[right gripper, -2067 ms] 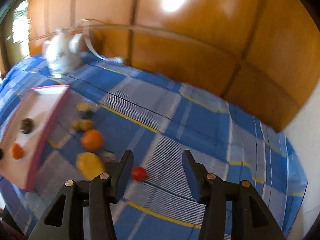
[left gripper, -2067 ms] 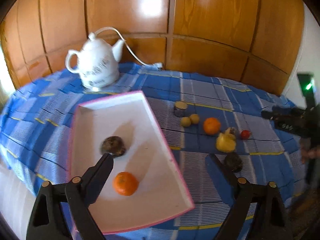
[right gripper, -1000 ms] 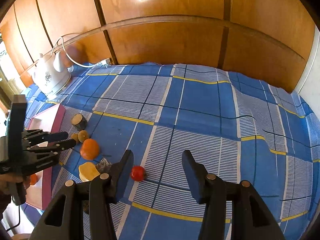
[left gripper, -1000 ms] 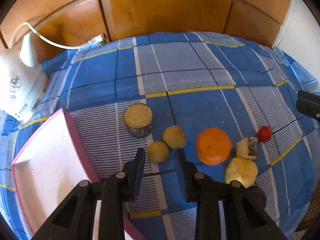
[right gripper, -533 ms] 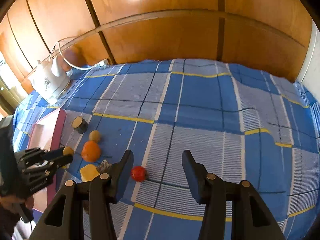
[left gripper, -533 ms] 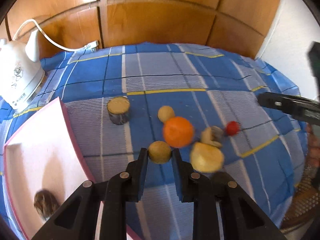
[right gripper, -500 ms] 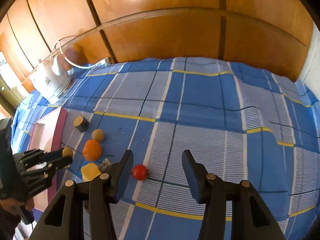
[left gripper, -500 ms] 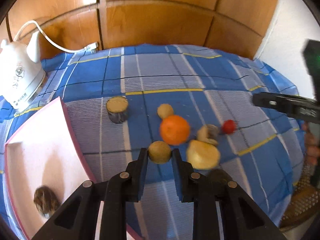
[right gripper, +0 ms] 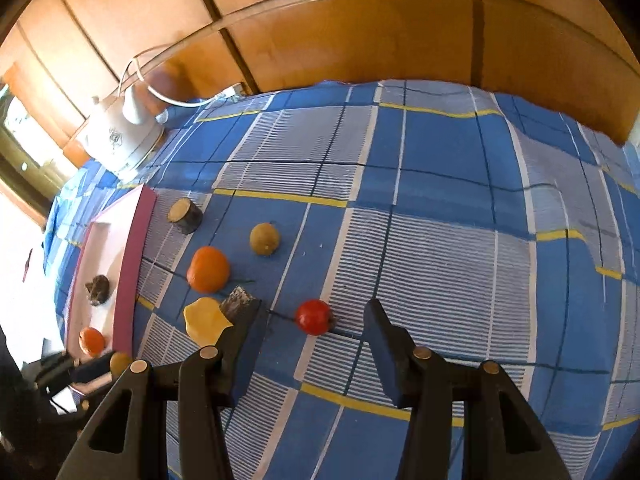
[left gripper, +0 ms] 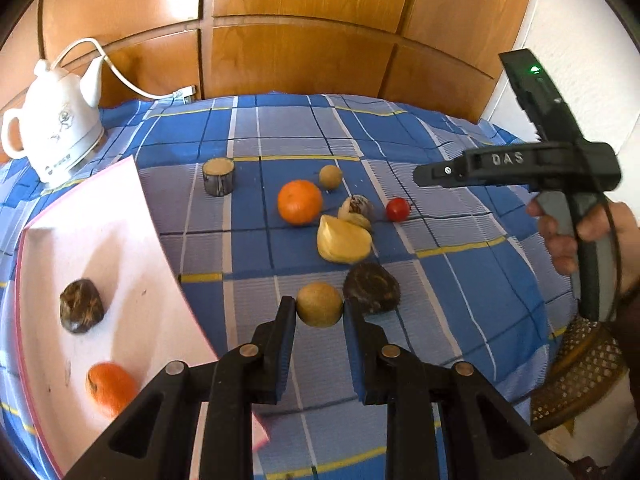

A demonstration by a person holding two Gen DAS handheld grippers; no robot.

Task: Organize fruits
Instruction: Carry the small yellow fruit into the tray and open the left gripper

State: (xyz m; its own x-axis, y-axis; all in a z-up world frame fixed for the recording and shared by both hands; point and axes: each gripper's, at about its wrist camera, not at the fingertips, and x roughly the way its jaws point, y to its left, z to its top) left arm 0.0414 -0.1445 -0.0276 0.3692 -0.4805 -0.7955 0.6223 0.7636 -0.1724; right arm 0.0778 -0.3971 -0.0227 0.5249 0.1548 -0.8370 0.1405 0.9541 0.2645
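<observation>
Tan round fruit (left gripper: 319, 305) — no long axis — clamped.

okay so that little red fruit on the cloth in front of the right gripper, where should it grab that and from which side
Take the small red fruit across its round middle, coming down from above and in front with the open right gripper, one finger on each side. It sits alone on the checked cloth, apart from the yellow piece, so both flanks look free.

both cams ride grippers, tilted down at blue checked cloth (left gripper: 280, 128), wood wall behind; left one looks from tray (left gripper: 120, 216) side, right one opposite; shared: orange (left gripper: 300, 202) (right gripper: 208, 269), kettle (left gripper: 56, 132) (right gripper: 120, 140)
</observation>
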